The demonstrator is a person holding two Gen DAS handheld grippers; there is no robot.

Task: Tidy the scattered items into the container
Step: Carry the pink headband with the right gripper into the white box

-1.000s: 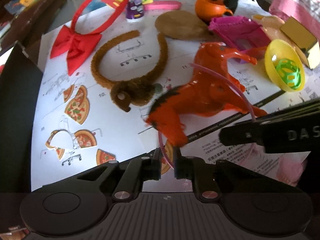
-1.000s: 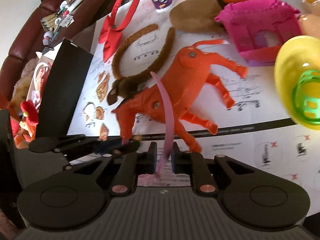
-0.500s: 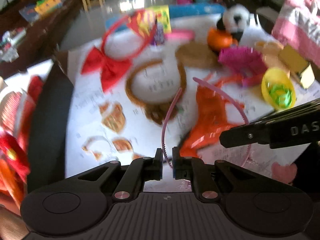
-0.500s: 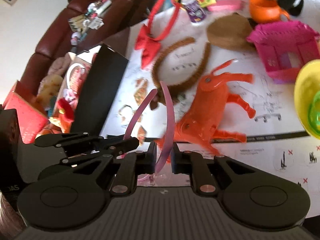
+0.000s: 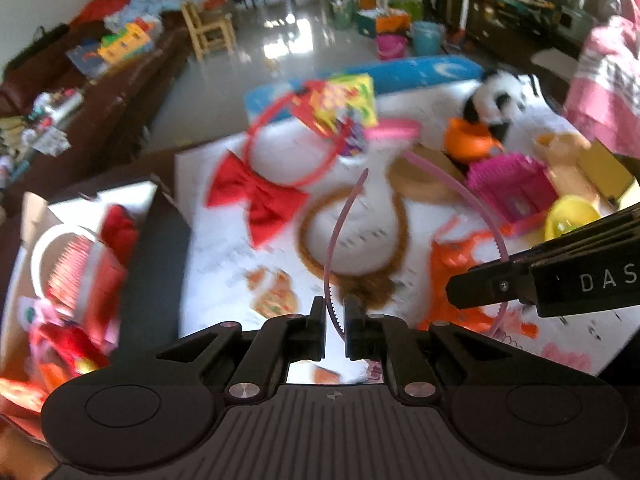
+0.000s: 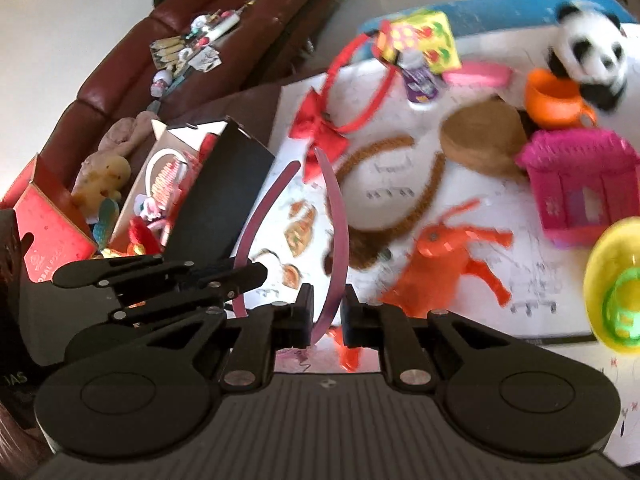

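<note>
1. While both grippers hang above the cluttered white table (image 6: 400, 184), the left gripper (image 5: 335, 322) and the right gripper (image 6: 326, 316) each pinch one pink headband (image 6: 338, 240), their fingers nearly closed on opposite arms of its arch.
2. The headband is lifted clear of the table, near the open box (image 6: 224, 200) at the left.
3. The left view is blurred; the box contents are hard to make out.
4. Three headbands show: pink, red with a bow (image 6: 320, 132), furry brown (image 6: 400, 208). One orange toy horse (image 6: 440, 264) lies below.
</note>
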